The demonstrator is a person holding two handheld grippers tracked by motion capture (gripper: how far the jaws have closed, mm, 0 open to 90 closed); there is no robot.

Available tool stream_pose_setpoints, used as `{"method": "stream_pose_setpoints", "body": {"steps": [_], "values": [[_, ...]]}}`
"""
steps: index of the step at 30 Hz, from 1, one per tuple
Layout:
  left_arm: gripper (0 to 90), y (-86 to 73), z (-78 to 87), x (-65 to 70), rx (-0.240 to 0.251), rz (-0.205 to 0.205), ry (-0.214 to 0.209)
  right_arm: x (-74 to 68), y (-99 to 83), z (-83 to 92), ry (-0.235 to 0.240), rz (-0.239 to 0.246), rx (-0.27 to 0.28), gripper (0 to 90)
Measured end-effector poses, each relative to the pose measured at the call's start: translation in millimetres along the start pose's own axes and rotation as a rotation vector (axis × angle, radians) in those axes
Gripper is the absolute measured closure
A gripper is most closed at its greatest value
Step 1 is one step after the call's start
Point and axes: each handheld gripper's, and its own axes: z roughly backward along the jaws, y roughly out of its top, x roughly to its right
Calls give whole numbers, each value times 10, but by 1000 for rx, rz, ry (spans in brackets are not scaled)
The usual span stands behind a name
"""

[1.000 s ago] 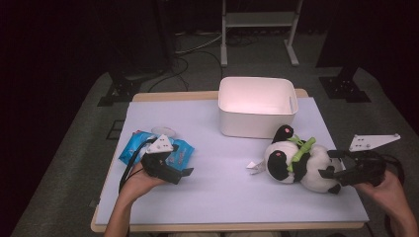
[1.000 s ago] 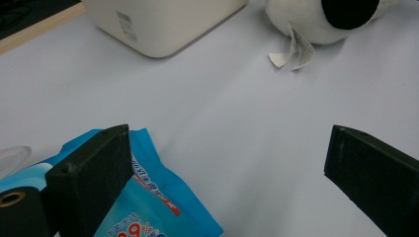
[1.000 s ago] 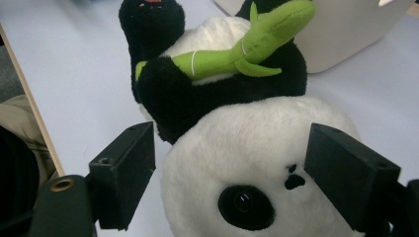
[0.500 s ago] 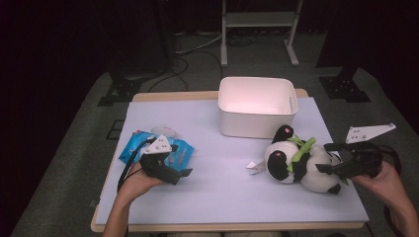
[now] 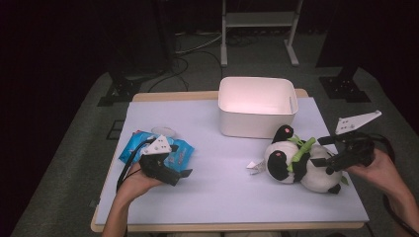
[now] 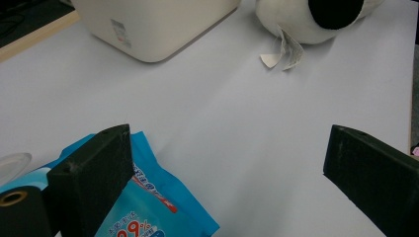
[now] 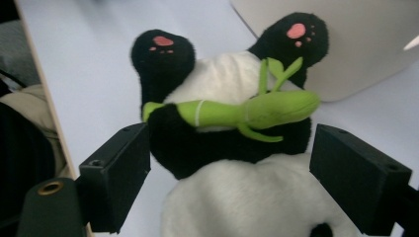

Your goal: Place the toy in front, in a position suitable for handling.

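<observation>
A black and white plush panda (image 5: 296, 165) (image 7: 232, 148) lies on its back at the right of the table, holding a green bamboo stalk (image 7: 237, 112). My right gripper (image 5: 323, 150) (image 7: 230, 185) is open, its jaws on either side of the panda's body. A blue wet-wipes packet (image 5: 173, 152) (image 6: 143, 207) lies at the left. My left gripper (image 5: 184, 174) (image 6: 227, 180) rests open just in front of the packet, its left jaw over the packet's edge, with nothing between the jaws.
A white plastic bin (image 5: 258, 104) (image 6: 148, 24) stands at the back of the table, behind the panda. A white tag (image 5: 255, 168) (image 6: 281, 52) sticks out from the panda. A small clear lid (image 5: 162, 131) lies behind the packet.
My right gripper has lifted a little and tilted, staying around the panda. The left gripper has barely moved.
</observation>
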Motion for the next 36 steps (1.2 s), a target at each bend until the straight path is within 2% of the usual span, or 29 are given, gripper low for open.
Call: {"method": "stream_pose_setpoints", "body": {"steps": [4, 7, 8, 11, 14, 15, 16, 18, 19, 20, 25, 26, 31, 32, 33, 34, 36], "values": [[44, -3, -4, 2, -1, 1, 1, 46, 56, -45, 8, 5, -17, 149], [44, -6, -10, 0, -1, 2, -3, 98, 95, -103, 20, 2, -30, 190], [43, -10, -14, -2, -5, 1, -4, 118, 122, -142, 20, 9, -40, 244], [44, -15, -20, -7, -7, 0, -3, 132, 147, -181, 14, 20, -55, 279], [44, -19, -16, -7, -13, 0, -3, 130, 182, -222, 9, 32, -59, 456], [43, -19, -16, -7, -13, 0, -3, 130, 182, -222, 9, 32, -59, 456], [43, -20, -15, -6, -12, 2, -2, 122, 195, -233, -3, 51, -74, 555], [43, -22, -12, -6, -11, 5, 0, 121, 203, -238, 2, 58, -79, 628], [43, -22, -12, -6, -11, 5, 0, 121, 203, -238, 2, 58, -79, 628], [44, -24, -8, -7, -13, 4, 0, 126, 217, -226, 10, 55, -74, 715], [44, -22, 1, -10, -7, 6, 2, 91, 281, -207, 20, 75, -86, 747], [43, -23, 1, -7, -9, 8, 1, 66, 318, -207, 34, 89, -91, 751], [43, -25, 3, -15, -12, 7, 3, 29, 413, -195, 53, 119, -82, 754], [43, -25, 5, -15, -12, 8, 3, 12, 476, -201, 60, 144, -81, 755], [43, -25, 5, -15, -12, 8, 3, 12, 476, -201, 60, 144, -81, 755], [43, -23, 9, -15, -10, 7, 6, -22, 551, -218, 54, 152, -80, 755], [43, -22, 14, -15, -8, 9, 5, -67, 631, -246, 73, 179, -73, 755]]}}
